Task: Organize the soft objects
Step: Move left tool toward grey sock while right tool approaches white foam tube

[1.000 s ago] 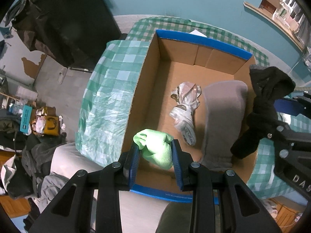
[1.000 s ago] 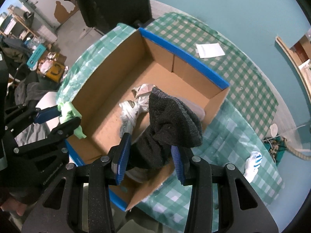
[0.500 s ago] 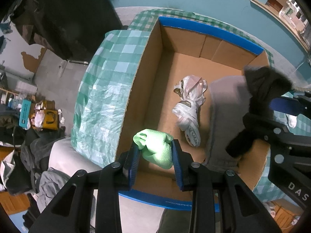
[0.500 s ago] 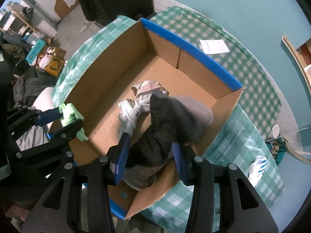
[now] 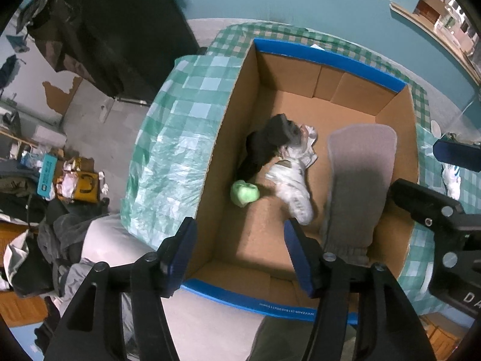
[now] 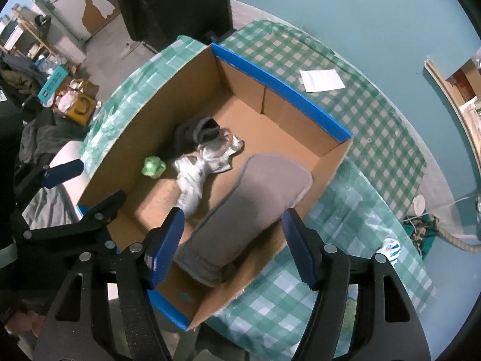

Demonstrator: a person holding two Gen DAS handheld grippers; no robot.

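An open cardboard box (image 5: 231,138) (image 6: 327,165) with blue-taped rims stands on the checked table. Inside lie a green rolled sock (image 5: 245,193) (image 6: 154,166), a black sock (image 5: 266,146) (image 6: 195,131), a white-grey crumpled cloth (image 5: 293,185) (image 6: 201,171) and a large grey folded cloth (image 5: 357,180) (image 6: 246,213). My left gripper (image 5: 240,249) is open and empty above the box's near left corner. My right gripper (image 6: 231,246) is open and empty above the grey cloth.
A green-white checked tablecloth (image 6: 375,120) covers the table. A white paper (image 6: 321,79) lies behind the box. A white-blue sock (image 6: 390,248) (image 5: 451,177) lies on the table right of the box. Clutter and clothes (image 5: 45,180) fill the floor at left.
Both grippers opened. The green sock dropped from the left gripper and the black sock from the right gripper; both now lie in the box by its left wall.
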